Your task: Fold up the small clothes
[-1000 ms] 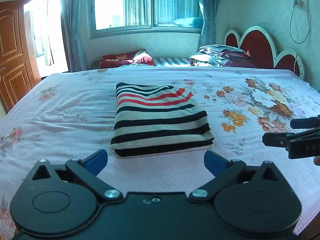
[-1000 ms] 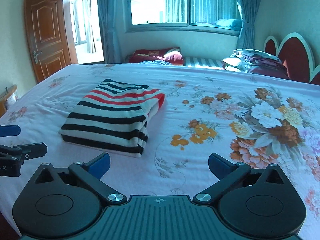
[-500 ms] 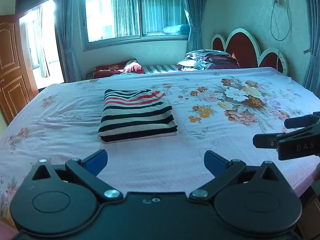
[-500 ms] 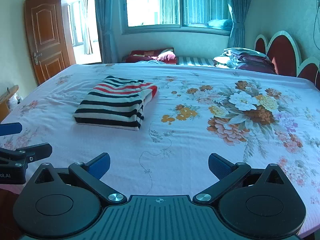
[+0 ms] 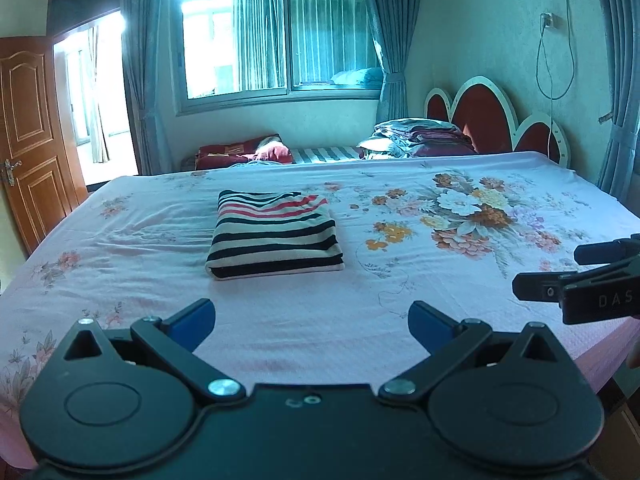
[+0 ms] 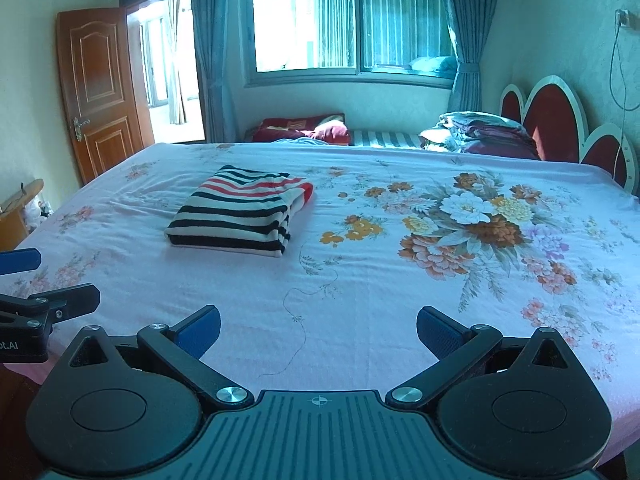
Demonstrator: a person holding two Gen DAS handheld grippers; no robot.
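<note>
1. The left gripper has its fingers spread wide with nothing between them, hovering above the near edge of the bed.
2. The right gripper is likewise spread and empty, just beside the left.
3. The striped garment lies well apart from both, folded into a neat rectangle mid-bed, so the fold looks finished and needs no holding.

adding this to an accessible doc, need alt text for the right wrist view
A folded striped garment in black, white and red lies on a pink floral bedsheet, apart from both grippers. The open right gripper fills the foreground, holding nothing, and the left gripper shows at the left edge.
</note>
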